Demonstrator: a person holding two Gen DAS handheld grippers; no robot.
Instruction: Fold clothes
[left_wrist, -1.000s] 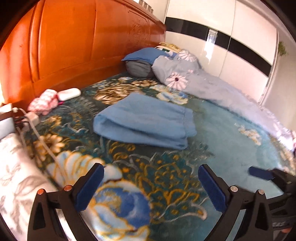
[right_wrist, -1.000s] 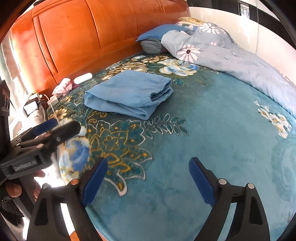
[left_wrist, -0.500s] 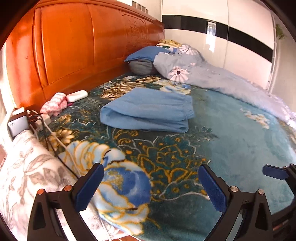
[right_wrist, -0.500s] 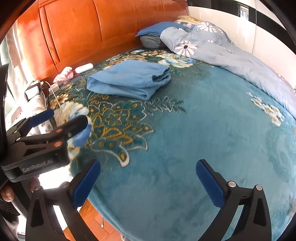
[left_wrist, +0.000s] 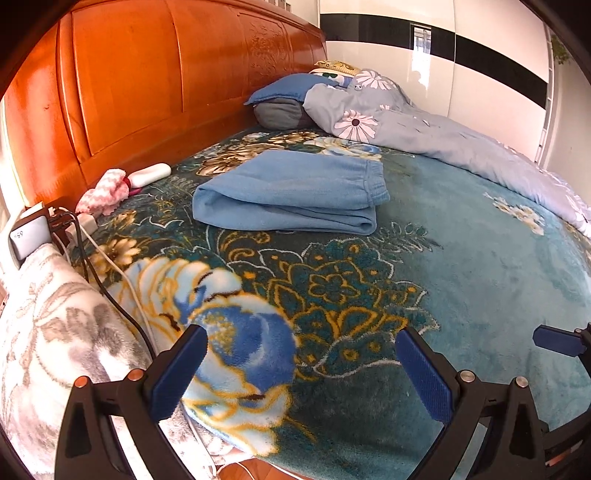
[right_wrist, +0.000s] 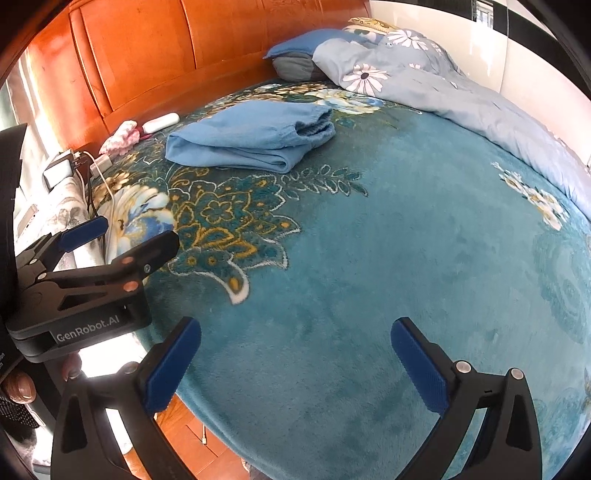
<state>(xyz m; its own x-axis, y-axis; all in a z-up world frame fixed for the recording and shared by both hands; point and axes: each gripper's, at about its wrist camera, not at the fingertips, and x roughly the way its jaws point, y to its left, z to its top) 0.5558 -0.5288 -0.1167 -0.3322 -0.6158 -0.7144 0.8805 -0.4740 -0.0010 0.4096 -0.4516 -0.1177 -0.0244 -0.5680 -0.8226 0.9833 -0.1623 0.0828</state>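
A blue garment (left_wrist: 291, 194) lies folded into a flat rectangle on the teal floral blanket (left_wrist: 461, 258), toward the headboard; it also shows in the right wrist view (right_wrist: 251, 138). My left gripper (left_wrist: 301, 373) is open and empty, hovering over the blanket's near edge, well short of the garment. My right gripper (right_wrist: 295, 363) is open and empty, also back at the near edge. The left gripper also shows at the left of the right wrist view (right_wrist: 122, 240).
An orange wooden headboard (left_wrist: 147, 81) runs along the back. Pillows (left_wrist: 284, 99) and a grey floral duvet (left_wrist: 424, 136) lie at the far right. A pink cloth (left_wrist: 105, 190), a white case (left_wrist: 151, 174), chargers and cables (left_wrist: 74, 229) lie at the left edge.
Both grippers have pulled back from the folded garment toward the bed's near edge. The bed edge and floor now show below them. The garment has not moved.
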